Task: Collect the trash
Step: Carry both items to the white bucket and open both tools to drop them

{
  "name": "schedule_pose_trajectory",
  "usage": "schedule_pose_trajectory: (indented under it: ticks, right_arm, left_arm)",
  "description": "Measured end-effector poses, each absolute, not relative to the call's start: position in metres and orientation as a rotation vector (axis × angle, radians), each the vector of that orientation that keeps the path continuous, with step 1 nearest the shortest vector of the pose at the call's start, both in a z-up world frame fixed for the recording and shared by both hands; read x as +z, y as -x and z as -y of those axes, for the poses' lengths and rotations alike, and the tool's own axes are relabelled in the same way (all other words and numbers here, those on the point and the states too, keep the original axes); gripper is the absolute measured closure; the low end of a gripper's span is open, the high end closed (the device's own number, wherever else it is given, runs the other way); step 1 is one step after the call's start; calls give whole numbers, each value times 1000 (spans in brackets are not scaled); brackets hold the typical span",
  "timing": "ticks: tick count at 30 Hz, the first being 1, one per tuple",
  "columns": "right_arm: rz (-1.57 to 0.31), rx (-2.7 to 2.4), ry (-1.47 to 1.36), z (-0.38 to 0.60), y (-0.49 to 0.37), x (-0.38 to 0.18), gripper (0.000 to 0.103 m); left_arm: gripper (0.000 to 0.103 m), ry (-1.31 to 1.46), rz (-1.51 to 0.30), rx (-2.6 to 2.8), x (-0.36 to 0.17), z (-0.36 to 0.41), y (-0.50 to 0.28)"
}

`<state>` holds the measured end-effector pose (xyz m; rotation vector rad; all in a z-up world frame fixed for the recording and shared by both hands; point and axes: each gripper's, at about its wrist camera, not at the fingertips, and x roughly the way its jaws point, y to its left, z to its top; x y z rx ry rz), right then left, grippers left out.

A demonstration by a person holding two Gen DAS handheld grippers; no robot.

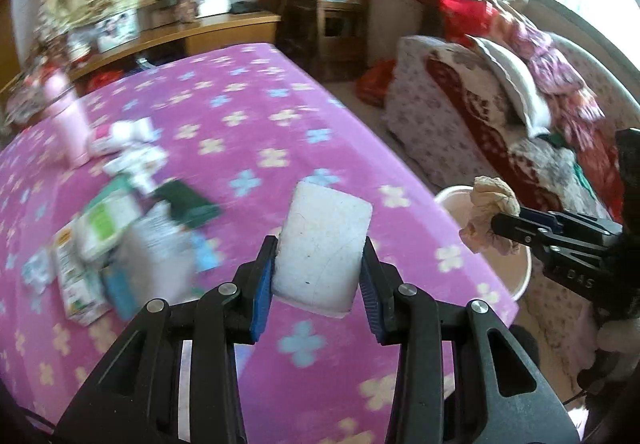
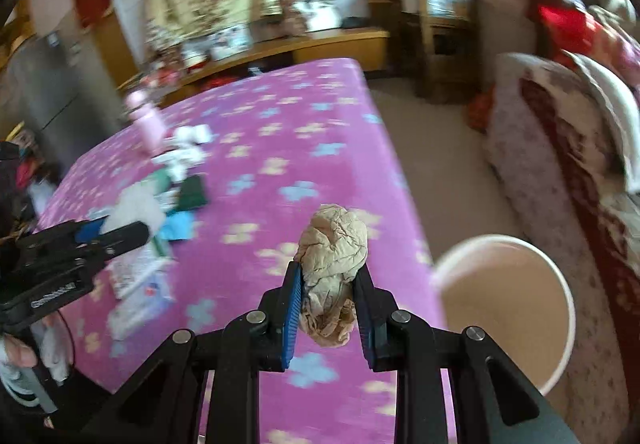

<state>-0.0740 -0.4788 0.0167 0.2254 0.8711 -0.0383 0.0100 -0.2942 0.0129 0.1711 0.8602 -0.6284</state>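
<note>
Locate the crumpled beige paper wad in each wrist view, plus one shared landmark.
Left wrist: crumpled paper wad at right edge, clamped in the right gripper.
Right wrist: wad bottom centre, between its own blue pads.
Shared landmark: white bin beside the pink flowered table.

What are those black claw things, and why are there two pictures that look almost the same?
They are grabbing tools, one in each of a person's hands. Each tool carries a small camera looking along its jaws, so you get two pictures of the same room. The left gripper squeezes a white foam block. The right gripper squeezes a crumpled paper wad. Below is a table with a pink flowered cloth, with a pile of wrappers and boxes and a pink bottle. Beside the table stands a pale bucket, probably for the trash.
</note>
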Motion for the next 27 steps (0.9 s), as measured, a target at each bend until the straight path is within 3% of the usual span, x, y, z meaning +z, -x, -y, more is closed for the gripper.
schedule_pose_trajectory:
  ticks: [21,23,27]
  right_arm:
    - [-956,-357,-380,642,127,-63,79]
    - [-950,-383,-380,647,130,-66,59]
    - [-931,-420,-372,652,136,-69,47]
  left_arm:
    - [63,-182,-971,-937,-32,483,5]
    - [60,-151,-985,-976,-34,489,4]
    - [47,-121,-1000,-1013,-37,495,5]
